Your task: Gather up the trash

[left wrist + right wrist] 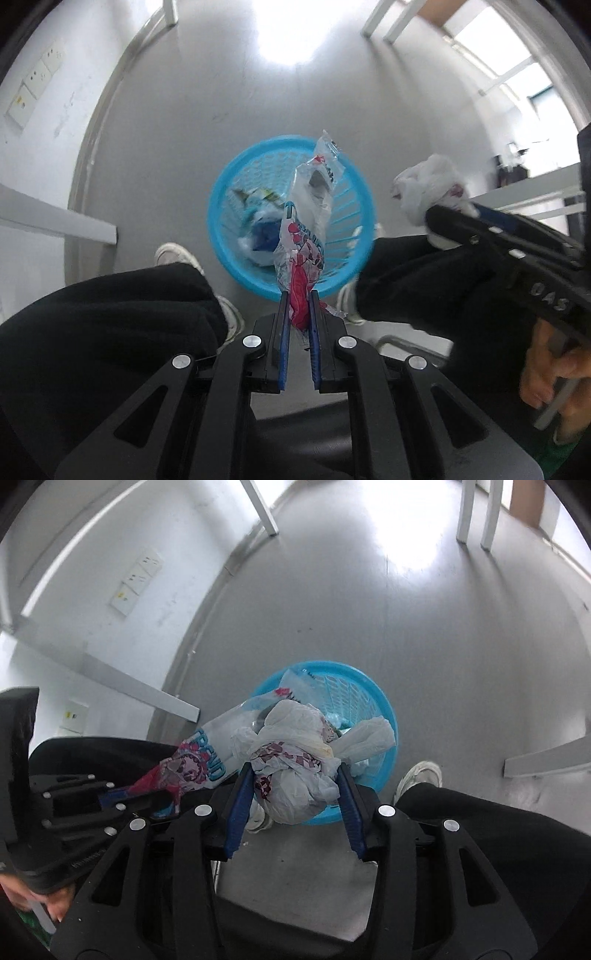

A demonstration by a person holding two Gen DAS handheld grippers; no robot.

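**Operator:** Blue plastic basket [291, 218] sits on the floor directly ahead of the left gripper [298, 295], between the person's shoes. Why is the wrapper [303, 258] carried that way?

**Technician:** Left wrist view: the jaws are nearly closed, pinching the red-and-clear wrapper at its lower end. The rest of the wrapper stands out beyond the fingertips, over the basket opening. Held by one end, it should fall clear into the basket once the jaws part. Trash is already visible inside. To the right of the jaws, the right gripper [436, 218] carries a crumpled white bag [428, 188].

**Operator:** And from the other side?

**Technician:** Right wrist view: the right gripper [295, 771] stands about half open, its blue pads pressing on both sides of the white bag [295, 764]. The bundle is bulky, so the jaws cannot close further. The bag sits between and just beyond the fingertips, with the basket [384, 705] directly behind it. To the left of the jaws, the left gripper [122, 794] holds the wrapper [199, 760], which angles toward the basket.

**Operator:** Judgement?

**Technician:** Both items appear positioned for release. The wrapper is light, so it may drift past the rim.
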